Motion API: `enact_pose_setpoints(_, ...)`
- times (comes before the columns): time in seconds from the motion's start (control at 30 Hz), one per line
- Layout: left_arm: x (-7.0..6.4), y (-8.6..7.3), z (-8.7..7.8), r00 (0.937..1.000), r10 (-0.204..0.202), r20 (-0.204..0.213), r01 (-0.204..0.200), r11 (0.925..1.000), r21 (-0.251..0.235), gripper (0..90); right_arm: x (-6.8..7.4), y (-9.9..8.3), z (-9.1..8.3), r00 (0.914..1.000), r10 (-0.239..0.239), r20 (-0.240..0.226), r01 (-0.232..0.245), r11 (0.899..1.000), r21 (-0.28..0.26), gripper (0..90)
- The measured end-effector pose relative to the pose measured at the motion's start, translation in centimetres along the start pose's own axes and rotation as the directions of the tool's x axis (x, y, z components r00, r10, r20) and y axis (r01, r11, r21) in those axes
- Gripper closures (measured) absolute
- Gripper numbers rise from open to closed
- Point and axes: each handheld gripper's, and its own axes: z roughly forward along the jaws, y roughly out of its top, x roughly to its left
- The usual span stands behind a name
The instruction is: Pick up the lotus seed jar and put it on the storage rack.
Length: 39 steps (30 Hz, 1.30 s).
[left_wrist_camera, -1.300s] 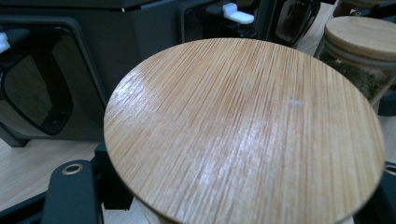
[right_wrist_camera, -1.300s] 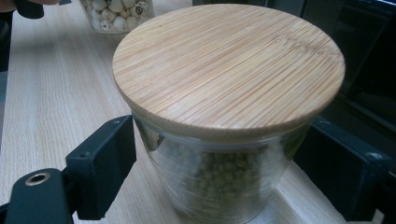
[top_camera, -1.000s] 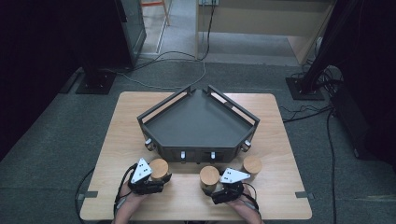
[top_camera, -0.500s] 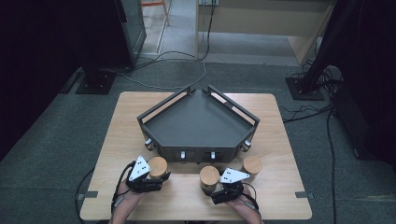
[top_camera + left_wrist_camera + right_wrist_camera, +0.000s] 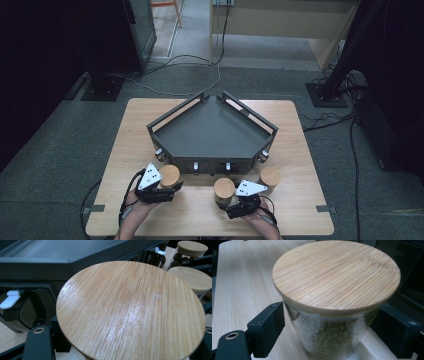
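Three glass jars with bamboo lids stand on the wooden table in front of a dark five-sided tray [image 5: 215, 132]. My left gripper [image 5: 167, 186] has its jaws either side of the left jar [image 5: 169, 174], shut on it. In the left gripper view that jar's lid [image 5: 130, 310] hides the glass and the pads of the left gripper [image 5: 122, 340]. My right gripper [image 5: 225, 198] is shut on the middle jar [image 5: 224, 187]. The right gripper [image 5: 329, 335] has both black jaws against the glass of this jar [image 5: 337, 275], which holds green beans.
The third jar [image 5: 270, 177] stands free at the right, close to the tray's front corner; it is also seen as the far jar [image 5: 192, 246]. The tray's front wall [image 5: 37, 262] has white latches. Bare table lies left and right of the tray.
The left gripper and its jar have shifted slightly toward the tray together. The right gripper and the middle jar have stayed put.
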Motion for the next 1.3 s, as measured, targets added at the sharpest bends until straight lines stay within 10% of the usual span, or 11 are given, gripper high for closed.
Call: enact_pose_setpoints(1.3,0.5,2.3,-0.5,1.0000,-0.001,0.008,0.001,1.0000,-0.002,25.0,0.0,0.1,0.1,0.9999,-0.010,-0.004,0.010,1.000,0.006,13.2)
